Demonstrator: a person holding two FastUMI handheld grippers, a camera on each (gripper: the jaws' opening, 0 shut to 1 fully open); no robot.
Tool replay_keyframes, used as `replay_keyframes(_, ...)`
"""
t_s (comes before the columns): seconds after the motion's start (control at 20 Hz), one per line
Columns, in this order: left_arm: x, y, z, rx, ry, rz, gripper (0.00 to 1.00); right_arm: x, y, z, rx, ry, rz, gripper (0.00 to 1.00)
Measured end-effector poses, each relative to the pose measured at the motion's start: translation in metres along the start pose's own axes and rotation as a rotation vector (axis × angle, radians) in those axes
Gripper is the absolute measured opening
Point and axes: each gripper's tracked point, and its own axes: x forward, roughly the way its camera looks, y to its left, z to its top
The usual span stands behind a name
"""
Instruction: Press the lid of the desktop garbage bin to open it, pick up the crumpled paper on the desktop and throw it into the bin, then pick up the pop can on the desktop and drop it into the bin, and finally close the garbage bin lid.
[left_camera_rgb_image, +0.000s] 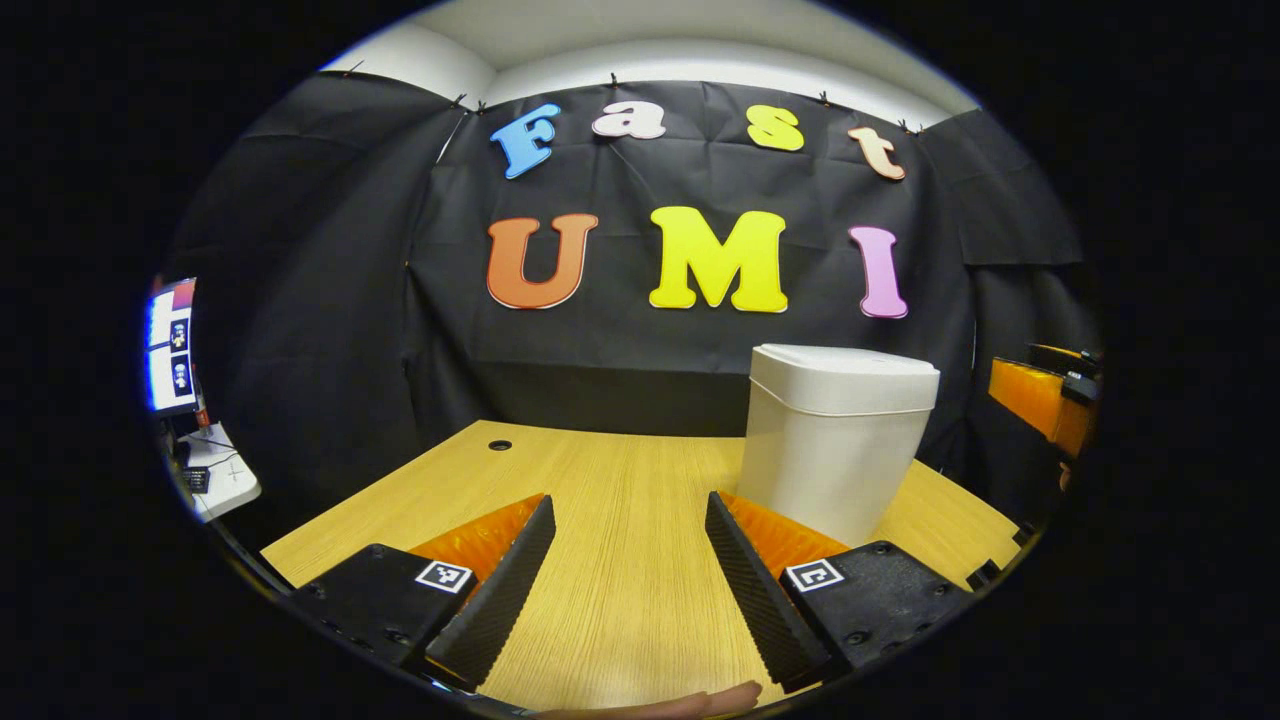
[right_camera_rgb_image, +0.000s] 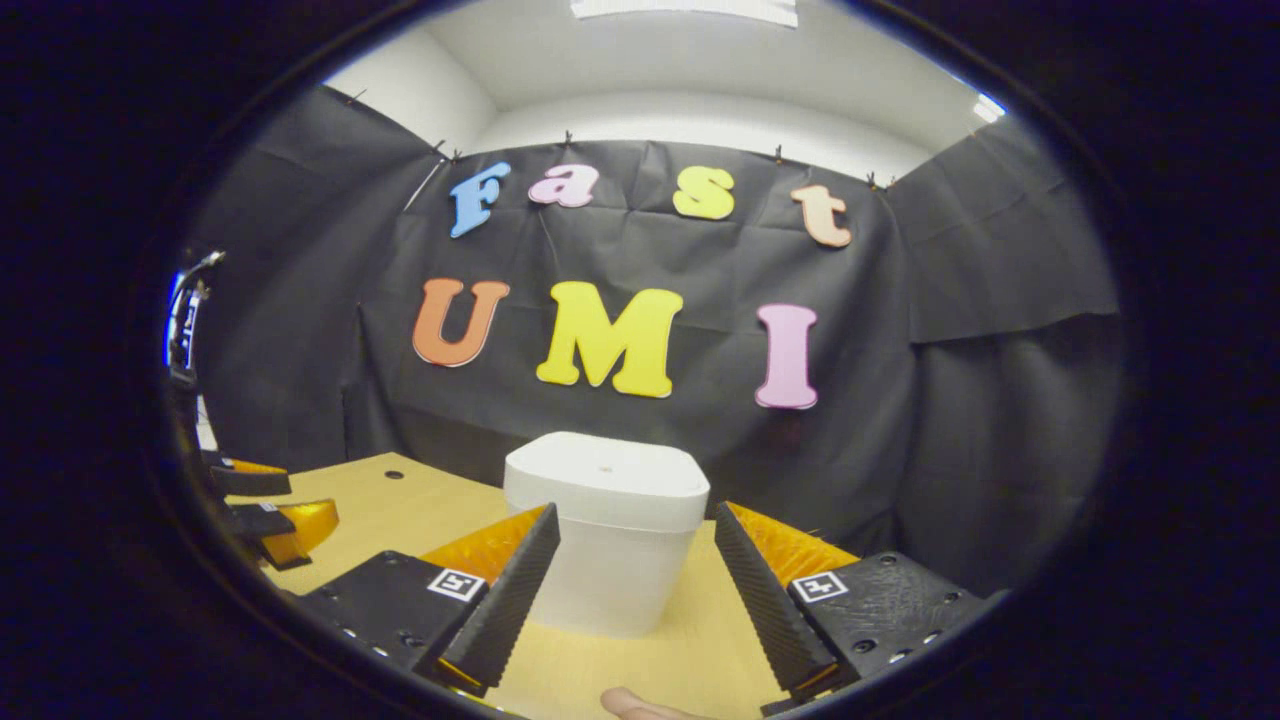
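A white desktop garbage bin (left_camera_rgb_image: 835, 440) stands on the wooden desk (left_camera_rgb_image: 620, 520) with its lid (left_camera_rgb_image: 845, 375) down. In the left gripper view it is ahead and to the right of my left gripper (left_camera_rgb_image: 630, 525), which is open over bare wood. In the right gripper view the bin (right_camera_rgb_image: 610, 535) is straight ahead, just beyond my right gripper (right_camera_rgb_image: 635, 545), also open with nothing between its fingers. The lid (right_camera_rgb_image: 605, 475) is flat and closed. At the far left of that view sits the left gripper (right_camera_rgb_image: 265, 520); the right gripper (left_camera_rgb_image: 1045, 400) shows at the right edge of the left gripper view.
Black cloth walls close in the desk at the back and both sides. A round cable hole (left_camera_rgb_image: 500, 445) lies near the desk's far left corner. A lit screen (left_camera_rgb_image: 170, 345) and a small white table (left_camera_rgb_image: 220, 475) stand off to the left.
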Motion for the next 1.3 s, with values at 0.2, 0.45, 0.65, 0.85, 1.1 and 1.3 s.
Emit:
replay_keyframes(0.2,-0.013,-0.018,0.015,0.028,-0.056,-0.031,0.98,-0.035,-0.019,-0.016,0.01,0.0,-0.026,0.95)
replay_keyframes(0.45,-0.028,-0.042,0.031,-0.003,-0.117,-0.09,0.98,-0.049,-0.038,-0.03,0.015,0.024,-0.035,0.95)
replay_keyframes(0.65,-0.036,-0.033,0.039,0.018,-0.152,-0.057,0.97,-0.048,-0.04,-0.025,0.015,0.01,-0.03,0.95)
replay_keyframes(0.85,-0.035,-0.031,0.041,0.008,-0.153,-0.06,0.97,-0.046,-0.035,-0.016,0.037,-0.006,-0.03,0.95)
replay_keyframes(1.1,-0.042,-0.024,0.05,0.007,-0.178,-0.059,0.97,-0.042,-0.021,-0.015,0.043,0.008,-0.011,0.95)
replay_keyframes(1.3,-0.041,-0.017,0.049,-0.004,-0.175,-0.045,0.97,-0.041,-0.014,-0.018,0.025,0.006,-0.006,0.95)
